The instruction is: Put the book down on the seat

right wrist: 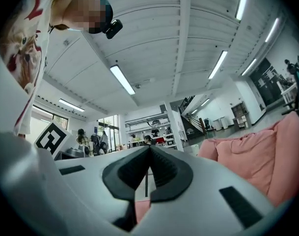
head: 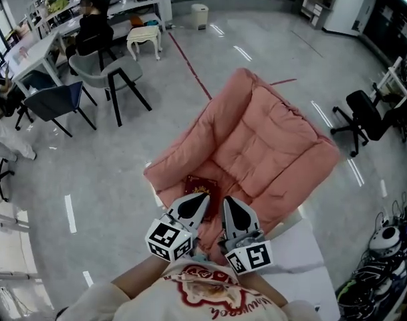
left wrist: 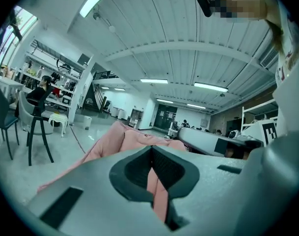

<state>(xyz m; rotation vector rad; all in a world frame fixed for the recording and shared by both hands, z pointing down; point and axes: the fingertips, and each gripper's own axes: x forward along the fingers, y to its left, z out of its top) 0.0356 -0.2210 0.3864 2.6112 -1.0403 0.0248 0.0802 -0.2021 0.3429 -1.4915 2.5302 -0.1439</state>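
Head view: book (head: 202, 187) lies flat on the pink seat (head: 277, 146) near its seven-o'clock edge, so draw away high without brushing it; left gripper view, left gripper (left wrist: 151, 150) jaws pressed together, empty; right gripper view, right gripper (right wrist: 149, 150) likewise closed on nothing — tally: one book, one seat, two grippers.

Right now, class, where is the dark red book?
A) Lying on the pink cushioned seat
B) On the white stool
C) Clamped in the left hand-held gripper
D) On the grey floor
A: the head view shows the dark red book lying flat on the pink cushioned seat, near its front edge.
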